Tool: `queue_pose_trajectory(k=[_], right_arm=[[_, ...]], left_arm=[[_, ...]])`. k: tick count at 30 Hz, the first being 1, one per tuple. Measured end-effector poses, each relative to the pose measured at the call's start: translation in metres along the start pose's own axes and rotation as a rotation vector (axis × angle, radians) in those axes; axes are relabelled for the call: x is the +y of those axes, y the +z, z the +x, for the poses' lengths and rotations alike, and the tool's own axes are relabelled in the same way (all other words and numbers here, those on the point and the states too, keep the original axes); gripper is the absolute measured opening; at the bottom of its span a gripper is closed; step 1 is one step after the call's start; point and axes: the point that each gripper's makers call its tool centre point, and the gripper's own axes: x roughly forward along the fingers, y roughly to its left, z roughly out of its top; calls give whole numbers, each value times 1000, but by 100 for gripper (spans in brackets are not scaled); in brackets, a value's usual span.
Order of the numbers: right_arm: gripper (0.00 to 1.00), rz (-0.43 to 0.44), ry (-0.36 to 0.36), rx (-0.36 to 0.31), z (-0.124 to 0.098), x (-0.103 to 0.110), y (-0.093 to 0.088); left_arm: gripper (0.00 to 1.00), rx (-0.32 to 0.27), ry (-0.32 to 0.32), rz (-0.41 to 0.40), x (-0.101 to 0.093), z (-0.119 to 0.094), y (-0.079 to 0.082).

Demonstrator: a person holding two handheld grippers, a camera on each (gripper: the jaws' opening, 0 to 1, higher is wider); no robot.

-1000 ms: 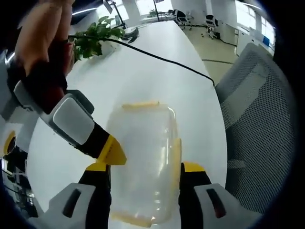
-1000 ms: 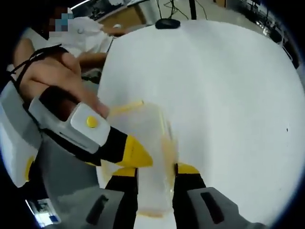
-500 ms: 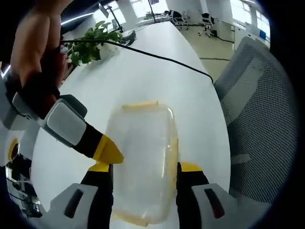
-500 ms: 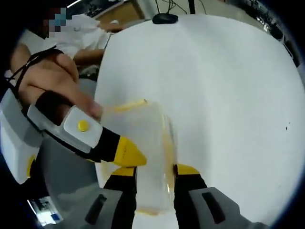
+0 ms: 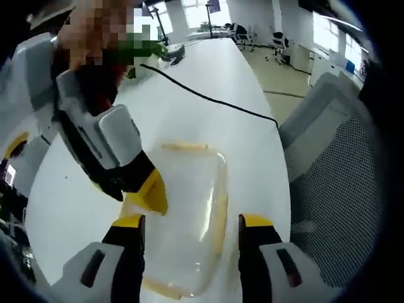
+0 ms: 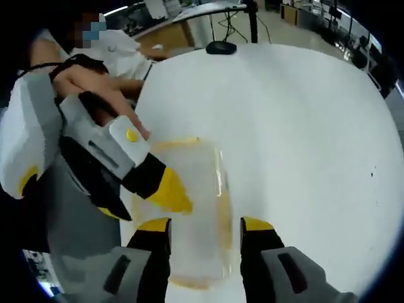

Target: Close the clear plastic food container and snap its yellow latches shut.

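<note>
Tongs [image 5: 192, 222]: black arms, yellow tips, grey housings; person wears white [image 6: 22, 145].

Left gripper [image 5: 192, 222]: jaws parted, one on each long side of the clear plastic food container [image 5: 183, 218], above its lid. Right gripper [image 6: 205, 226]: jaws likewise spread over the container, astride it. In each view the other gripper enters from the left, its yellow tip over the container's near-left edge, a hand [image 6: 95, 85] gripping its body.

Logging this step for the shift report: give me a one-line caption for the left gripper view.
Left gripper open over the clear container on the white table; right gripper touches its edge.
</note>
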Motion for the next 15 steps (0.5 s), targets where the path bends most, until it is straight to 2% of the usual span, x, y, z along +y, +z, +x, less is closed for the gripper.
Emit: queue_pose_trajectory(k=[1, 3, 6, 7, 9, 15], right_arm=[[44, 12, -6, -14, -2, 0, -1], [48, 21, -14, -45, -5, 1, 0], [64, 26, -42, -100, -10, 2, 2], [67, 20, -49, -106, -12, 3, 1], [72, 1, -67, -107, -14, 7, -2], [80, -26, -95, -93, -16, 17, -13]], left_arm=[[65, 1, -16, -44, 0, -2, -2], [68, 16, -42, -72, 0, -6, -6], [82, 26, -69, -133, 0, -9, -11], [86, 28, -68, -134, 2, -9, -11], [88, 24, -66, -116, 5, -12, -12], [94, 64, -87, -54, 9, -13, -19]])
